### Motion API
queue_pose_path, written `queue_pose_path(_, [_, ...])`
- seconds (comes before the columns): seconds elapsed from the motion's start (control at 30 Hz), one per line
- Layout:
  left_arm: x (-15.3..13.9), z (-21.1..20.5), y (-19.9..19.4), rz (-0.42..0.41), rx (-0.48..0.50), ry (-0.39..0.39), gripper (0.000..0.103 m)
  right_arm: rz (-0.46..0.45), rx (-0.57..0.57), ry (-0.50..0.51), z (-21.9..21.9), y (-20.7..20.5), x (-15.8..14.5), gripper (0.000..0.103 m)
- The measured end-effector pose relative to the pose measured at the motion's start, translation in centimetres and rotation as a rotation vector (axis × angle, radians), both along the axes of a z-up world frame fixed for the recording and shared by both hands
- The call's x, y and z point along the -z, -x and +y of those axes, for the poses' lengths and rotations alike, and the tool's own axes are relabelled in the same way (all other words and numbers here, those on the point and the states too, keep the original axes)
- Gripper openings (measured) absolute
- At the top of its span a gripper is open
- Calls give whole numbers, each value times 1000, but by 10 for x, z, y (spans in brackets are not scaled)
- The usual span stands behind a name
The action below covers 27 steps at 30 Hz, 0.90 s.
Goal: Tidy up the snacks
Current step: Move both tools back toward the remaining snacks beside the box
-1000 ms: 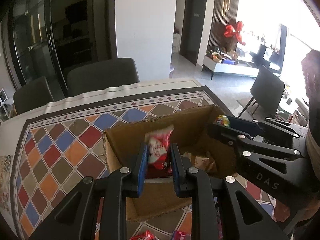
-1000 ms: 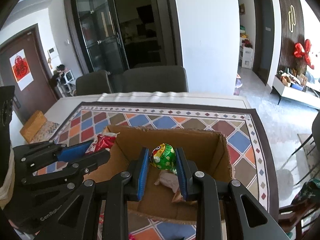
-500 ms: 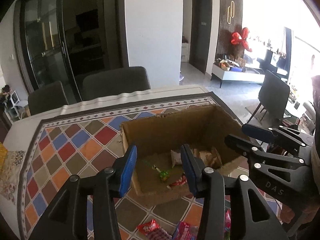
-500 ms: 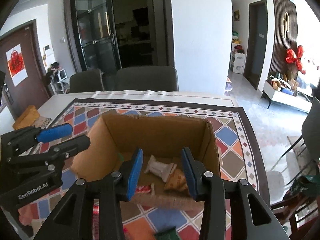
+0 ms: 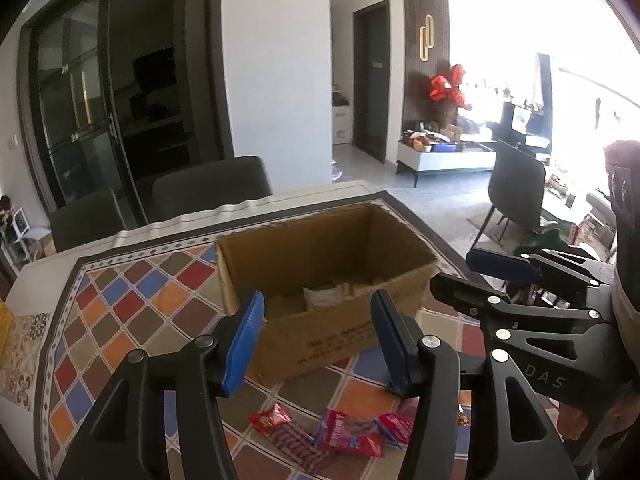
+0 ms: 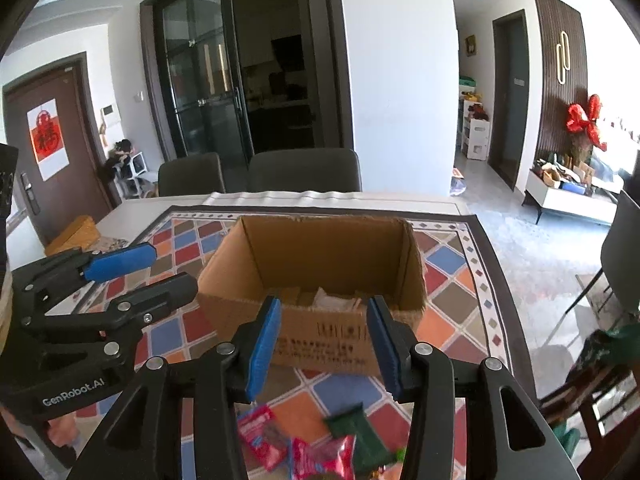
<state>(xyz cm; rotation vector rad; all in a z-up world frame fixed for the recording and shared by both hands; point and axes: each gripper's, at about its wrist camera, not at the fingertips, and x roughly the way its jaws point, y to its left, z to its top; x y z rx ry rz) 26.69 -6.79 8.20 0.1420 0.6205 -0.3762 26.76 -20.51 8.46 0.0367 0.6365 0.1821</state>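
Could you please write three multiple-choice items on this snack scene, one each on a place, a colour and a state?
1. Where do the loose snack packets lie?
A. On the tablecloth in front of the cardboard box
B. On a chair
C. On the floor

2. What colour are the pads of the right gripper?
A. Red
B. Blue
C. Yellow

3. How does the left gripper stand?
A. Shut on a red packet
B. Shut on the box wall
C. Open with nothing between its pads

Answers: 1 A, the packets rest on the patterned cloth nearer the cameras than the box. 2 B, both pads show blue. 3 C, its jaws have just been opening, with nothing between them.
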Motion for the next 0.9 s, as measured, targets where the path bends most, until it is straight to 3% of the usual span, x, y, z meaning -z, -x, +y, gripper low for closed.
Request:
queue_pose_path(0.37, [22,-24,39,-13,122,-46,58,44,61,9,-20,45,20,46])
queue_pose_path(0.9, [82,-52,65,89,331,-160,59,188,118,0,-36,82,76,46])
